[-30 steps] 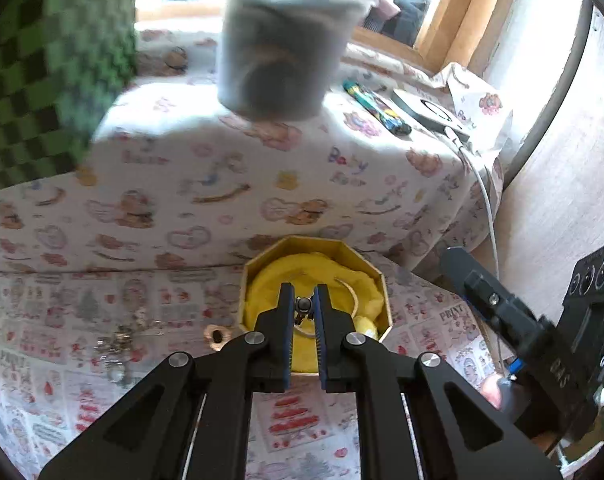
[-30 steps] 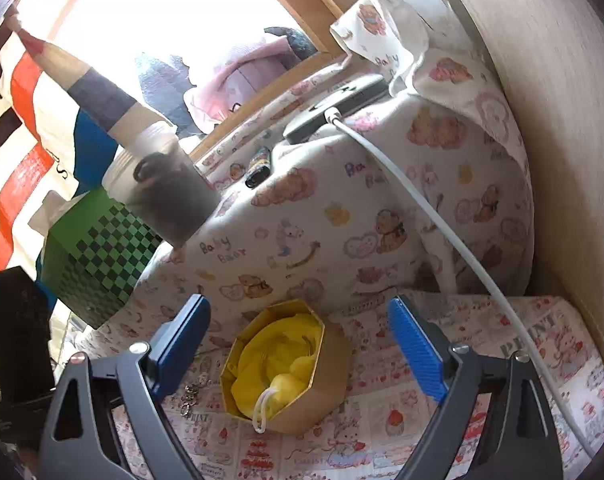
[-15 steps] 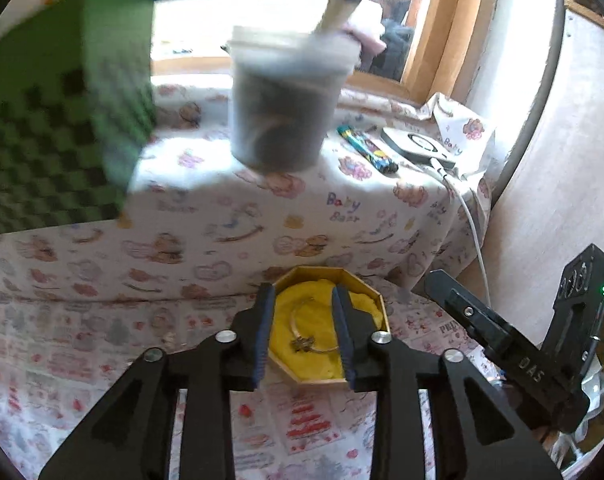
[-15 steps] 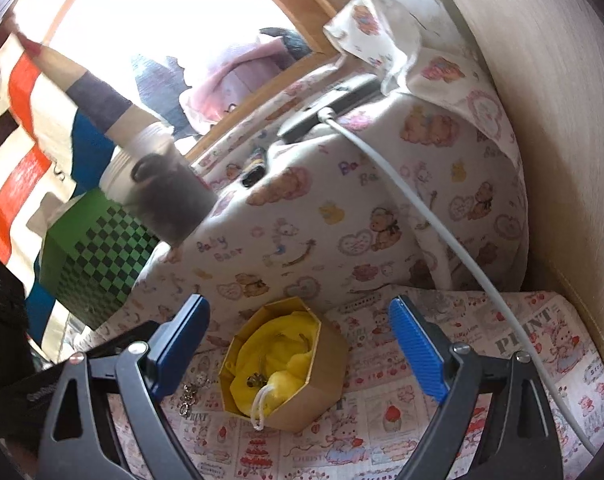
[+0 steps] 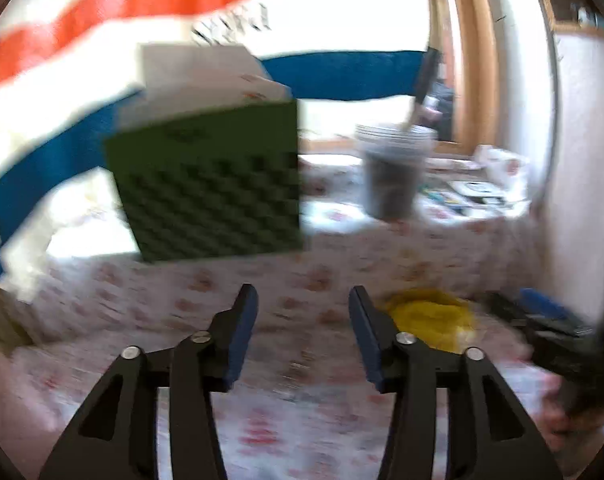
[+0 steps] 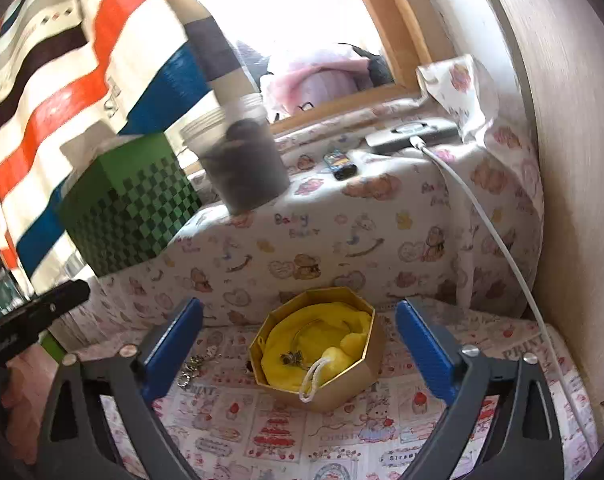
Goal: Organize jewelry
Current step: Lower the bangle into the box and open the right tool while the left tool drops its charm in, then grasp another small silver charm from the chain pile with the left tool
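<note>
A gold octagonal box (image 6: 365, 376) lined with yellow cloth (image 6: 321, 336) sits on the patterned tablecloth. A thin bracelet with a small charm (image 6: 292, 358) lies in it. A silver chain piece (image 6: 196, 364) lies on the cloth left of the box. My right gripper (image 6: 298, 344) is open and empty, its blue pads either side of the box, above it. My left gripper (image 5: 303, 334) is open and empty in a blurred view, left of the box (image 5: 429, 320). It also shows at the left edge of the right wrist view (image 6: 34, 316).
A green checkered box (image 6: 130, 204) and a plastic cup of dark stuff (image 6: 242, 164) stand on the raised padded ledge behind. A white cable (image 6: 485, 220) runs from a device (image 6: 413, 132) down the right side. A wall stands at right.
My left gripper opened, left the bracelet in the yellow-lined box, and pulled back and to the left. My right gripper stayed open over the box.
</note>
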Demonstrator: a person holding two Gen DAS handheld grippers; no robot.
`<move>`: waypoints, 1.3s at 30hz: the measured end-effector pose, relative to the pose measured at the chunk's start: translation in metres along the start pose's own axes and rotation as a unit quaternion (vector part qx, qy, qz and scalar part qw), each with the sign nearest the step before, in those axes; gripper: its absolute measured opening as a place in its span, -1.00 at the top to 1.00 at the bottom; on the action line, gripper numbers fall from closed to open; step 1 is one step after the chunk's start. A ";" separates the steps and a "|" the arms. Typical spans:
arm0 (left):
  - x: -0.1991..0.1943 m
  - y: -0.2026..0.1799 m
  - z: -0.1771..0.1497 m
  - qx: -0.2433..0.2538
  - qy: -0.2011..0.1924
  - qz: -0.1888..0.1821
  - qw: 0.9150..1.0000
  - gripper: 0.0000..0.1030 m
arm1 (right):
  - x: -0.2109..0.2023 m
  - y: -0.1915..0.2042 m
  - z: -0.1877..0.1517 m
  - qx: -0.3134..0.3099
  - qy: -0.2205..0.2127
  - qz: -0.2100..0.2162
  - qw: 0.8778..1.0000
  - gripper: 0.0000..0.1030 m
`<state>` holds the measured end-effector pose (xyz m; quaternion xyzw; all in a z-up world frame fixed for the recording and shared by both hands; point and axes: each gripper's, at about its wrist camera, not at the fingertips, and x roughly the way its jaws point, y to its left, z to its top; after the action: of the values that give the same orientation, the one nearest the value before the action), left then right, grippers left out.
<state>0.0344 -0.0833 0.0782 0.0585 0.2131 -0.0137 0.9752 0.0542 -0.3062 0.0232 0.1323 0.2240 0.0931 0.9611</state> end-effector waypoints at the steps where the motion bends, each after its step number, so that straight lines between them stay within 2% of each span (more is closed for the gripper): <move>1: 0.002 0.003 -0.005 0.006 -0.009 0.023 1.000 -0.15 | 0.001 0.003 -0.001 -0.008 0.000 -0.004 1.000 -0.95; 2: 0.006 0.009 -0.011 -0.001 -0.004 0.025 1.000 -0.15 | 0.003 0.007 -0.004 -0.017 0.000 -0.009 1.000 -0.95; 5: 0.025 0.029 -0.027 -0.039 0.026 0.001 0.999 -0.15 | 0.008 0.012 -0.010 -0.031 0.002 -0.025 0.999 -0.95; 7: 0.040 0.036 -0.036 -0.038 0.047 0.012 0.998 -0.15 | 0.013 0.016 -0.015 -0.041 0.006 -0.034 0.999 -0.95; 10: 0.057 0.044 -0.043 -0.043 0.062 0.006 0.997 -0.20 | 0.020 0.021 -0.022 -0.062 0.012 -0.047 0.997 -0.96; 14: 0.082 0.058 -0.050 -0.080 0.116 -0.016 0.990 -0.23 | 0.026 0.027 -0.029 -0.089 0.012 -0.066 0.994 -0.97; 17: 0.098 0.050 -0.054 -0.064 0.164 0.012 0.984 -0.22 | 0.029 0.027 -0.032 -0.094 0.016 -0.074 0.993 -0.97; 20: 0.111 0.041 -0.055 -0.059 0.186 -0.014 0.981 -0.21 | 0.033 0.030 -0.034 -0.106 0.017 -0.091 0.990 -0.97; 23: 0.125 0.033 -0.053 -0.057 0.207 -0.035 0.976 -0.10 | 0.035 0.033 -0.036 -0.120 0.016 -0.107 0.987 -0.97; 25: 0.135 0.027 -0.053 -0.056 0.225 -0.051 0.971 0.08 | 0.036 0.034 -0.038 -0.126 0.017 -0.113 0.985 -0.98; 26: 0.141 0.025 -0.054 -0.055 0.235 -0.056 0.969 0.32 | 0.036 0.034 -0.039 -0.128 0.017 -0.116 0.985 -0.98; 27: 0.146 0.023 -0.055 -0.056 0.247 -0.063 0.965 0.47 | 0.037 0.034 -0.039 -0.130 0.018 -0.118 0.984 -0.98; 30: 0.153 0.016 -0.058 -0.062 0.261 -0.078 0.960 0.50 | 0.038 0.034 -0.040 -0.129 0.020 -0.116 0.985 -0.99; 35: 0.160 0.004 -0.060 -0.051 0.265 -0.073 0.960 0.51 | 0.041 0.034 -0.040 -0.117 0.033 -0.106 0.987 -0.99; 38: 0.167 0.002 -0.061 -0.050 0.286 -0.058 0.955 0.81 | 0.040 0.034 -0.039 -0.117 0.029 -0.111 0.986 -0.99; 39: 0.168 0.001 -0.062 -0.056 0.291 -0.059 0.953 0.85 | 0.040 0.033 -0.039 -0.114 0.029 -0.110 0.987 -0.99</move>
<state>0.1618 -0.0754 -0.0476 -0.0073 0.4909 -0.0420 0.8702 0.0681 -0.2572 -0.0171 -0.0059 0.2530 0.0157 0.9673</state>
